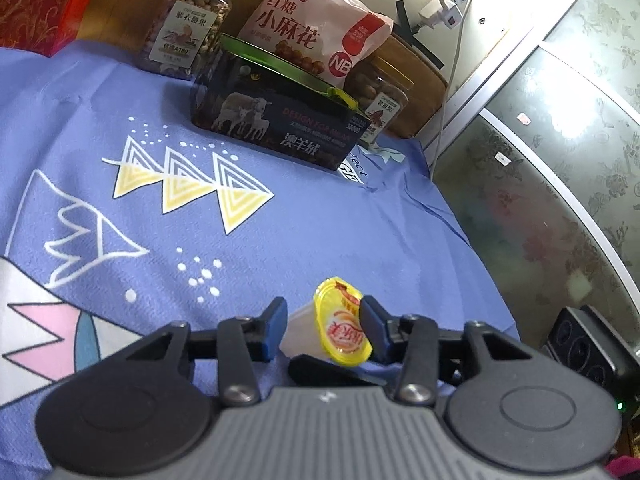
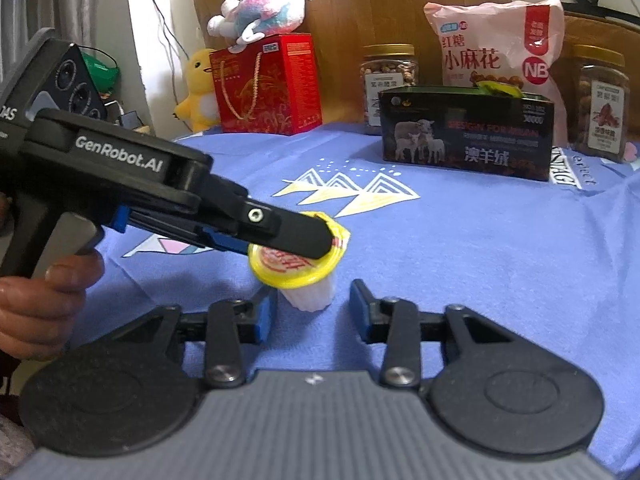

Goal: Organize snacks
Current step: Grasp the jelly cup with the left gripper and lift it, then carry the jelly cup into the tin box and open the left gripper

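- Where it fills both views, the lilac-blue printed cloth (image 1: 360, 240) covers the table, its yellow triangle pattern midway.
- Only the right wrist view shows the red gift box (image 2: 266, 84) with a pink-and-blue plush toy (image 2: 260, 8) on top and a yellow plush duck (image 2: 200, 88) beside it; the left view cuts the box to a corner.
- Behind the dark open carton with sheep printed on it (image 1: 272, 120) leans the pink bag of twisted snacks (image 1: 312, 28), flanked by two clear nut jars (image 1: 186, 28).
- Coming in from the left of the right view, the left gripper (image 1: 324, 330) is clenched on the small yellow-lidded jelly cup (image 2: 300, 268), tilted just above the cloth; the hand (image 2: 36, 300) holding it is cut off.
- Just short of the cup, the right gripper (image 2: 310, 314) stands released, pads clear of it.
- The lid's print is too blurred to read.
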